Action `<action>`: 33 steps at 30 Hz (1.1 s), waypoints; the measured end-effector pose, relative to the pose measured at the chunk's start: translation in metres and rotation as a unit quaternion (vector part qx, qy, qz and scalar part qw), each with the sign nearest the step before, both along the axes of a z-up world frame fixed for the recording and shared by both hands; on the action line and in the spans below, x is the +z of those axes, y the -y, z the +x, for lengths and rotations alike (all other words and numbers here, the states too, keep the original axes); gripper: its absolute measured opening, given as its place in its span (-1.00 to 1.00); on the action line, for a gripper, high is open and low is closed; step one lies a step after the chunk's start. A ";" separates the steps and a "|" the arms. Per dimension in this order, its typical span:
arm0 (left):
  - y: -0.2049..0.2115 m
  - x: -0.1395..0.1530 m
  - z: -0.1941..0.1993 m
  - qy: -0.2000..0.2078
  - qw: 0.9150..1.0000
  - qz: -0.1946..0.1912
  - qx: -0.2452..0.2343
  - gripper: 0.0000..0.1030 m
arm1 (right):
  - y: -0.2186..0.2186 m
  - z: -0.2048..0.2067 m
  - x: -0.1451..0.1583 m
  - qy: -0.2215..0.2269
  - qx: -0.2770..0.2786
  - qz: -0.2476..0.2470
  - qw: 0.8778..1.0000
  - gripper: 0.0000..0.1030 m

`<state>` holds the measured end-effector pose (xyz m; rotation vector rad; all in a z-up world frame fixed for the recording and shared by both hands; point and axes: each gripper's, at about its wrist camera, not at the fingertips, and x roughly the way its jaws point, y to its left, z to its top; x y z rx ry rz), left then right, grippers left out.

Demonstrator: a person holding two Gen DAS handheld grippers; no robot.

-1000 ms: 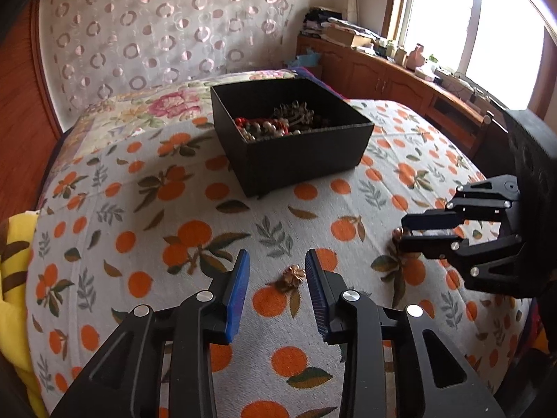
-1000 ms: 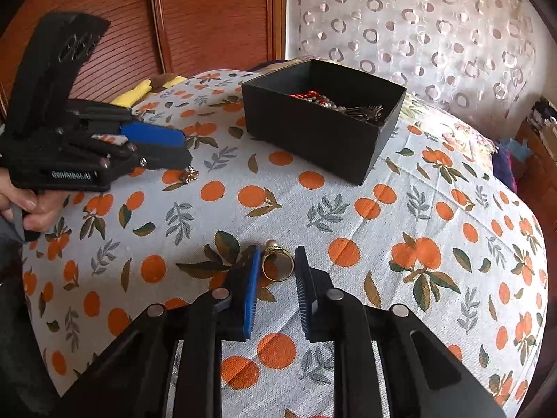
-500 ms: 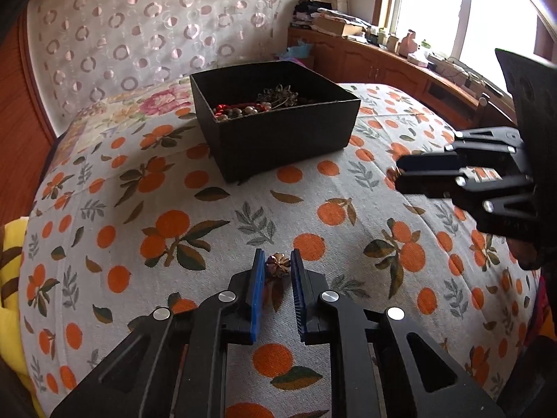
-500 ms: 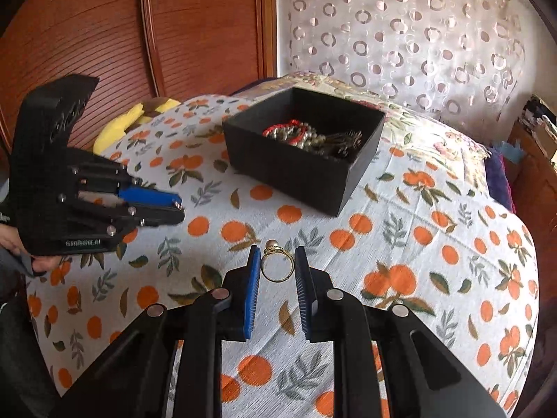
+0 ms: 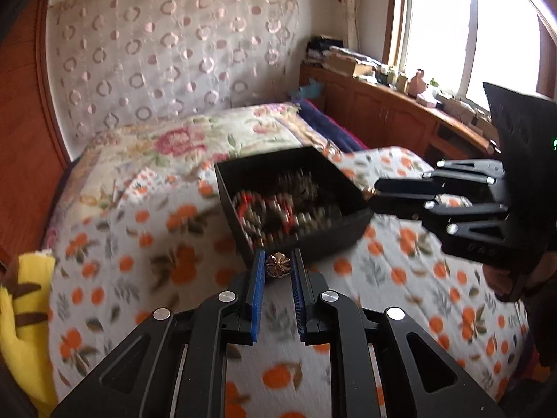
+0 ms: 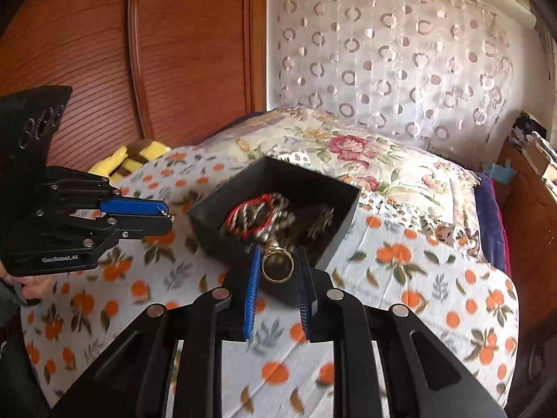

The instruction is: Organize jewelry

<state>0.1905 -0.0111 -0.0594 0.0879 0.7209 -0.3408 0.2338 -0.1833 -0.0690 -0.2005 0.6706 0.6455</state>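
My left gripper (image 5: 277,267) is shut on a small bronze flower-shaped ornament (image 5: 277,266), held in the air just short of the near wall of the black jewelry box (image 5: 313,244). My right gripper (image 6: 277,264) is shut on a gold ring (image 6: 276,266), held above the box's near corner (image 6: 334,240). The box holds red and metal beaded pieces (image 6: 257,216). Each gripper also shows in the other's view, the right one (image 5: 377,195) at the box's right edge, the left one (image 6: 167,217) to the box's left.
The box sits on a bed with an orange-print cloth (image 5: 139,244) and a floral quilt (image 6: 348,149) behind it. A yellow plush toy (image 5: 21,313) lies at the bed's left edge. A wooden cabinet (image 5: 400,122) with clutter stands under the window.
Both grippers have lifted their pieces off the cloth and moved forward to the black box. The left one closed on the ornament about a second ago.
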 end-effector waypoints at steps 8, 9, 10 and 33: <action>0.005 0.005 0.034 0.009 1.000 -0.003 0.011 -0.73 | -0.001 0.024 -0.002 -0.013 -0.008 0.013 1.000 -0.56; 0.007 0.004 0.039 0.009 1.000 0.000 0.013 -0.73 | 0.000 0.024 -0.004 -0.015 -0.008 0.015 1.000 -0.56; 0.008 0.003 0.042 0.010 1.000 0.001 0.014 -0.73 | 0.000 0.024 -0.005 -0.016 -0.008 0.016 1.000 -0.55; 0.019 0.023 -0.021 0.050 0.996 0.024 0.066 0.67 | 0.048 -0.054 0.016 0.020 -0.091 0.070 0.993 0.18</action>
